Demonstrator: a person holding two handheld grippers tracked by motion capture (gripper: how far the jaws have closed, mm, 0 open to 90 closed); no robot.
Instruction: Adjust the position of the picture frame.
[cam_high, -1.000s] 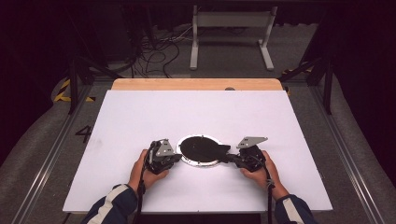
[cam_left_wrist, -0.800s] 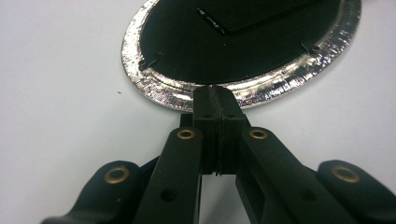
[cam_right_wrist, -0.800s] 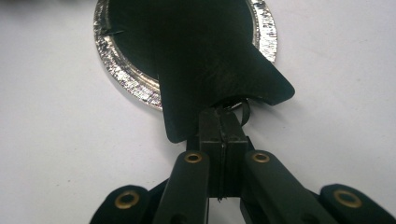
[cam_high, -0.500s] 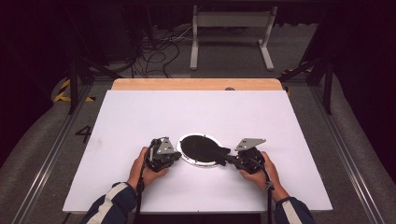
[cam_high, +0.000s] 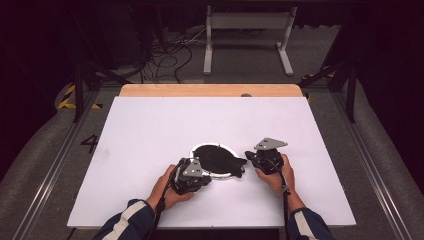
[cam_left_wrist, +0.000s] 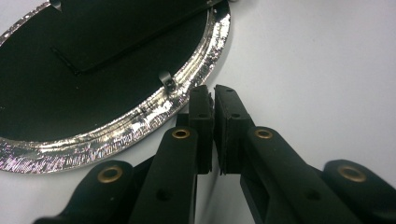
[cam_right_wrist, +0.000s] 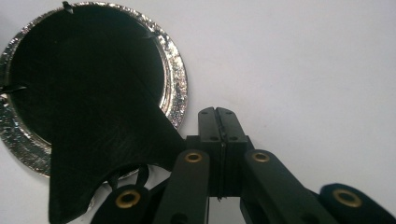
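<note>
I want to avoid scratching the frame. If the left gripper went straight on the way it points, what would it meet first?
Probably the silver frame rim; the left gripper points just beside it, so it might graze past.

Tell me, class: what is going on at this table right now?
A person holds a gripper in each hand beside an oval picture frame lying back-up on the white table. The left gripper sits by the frame's silver rim near a small metal clip, with a narrow gap between its jaws and nothing in it. The right gripper is shut, next to the frame's black stand flap; whether it pinches the flap is unclear.
</note>
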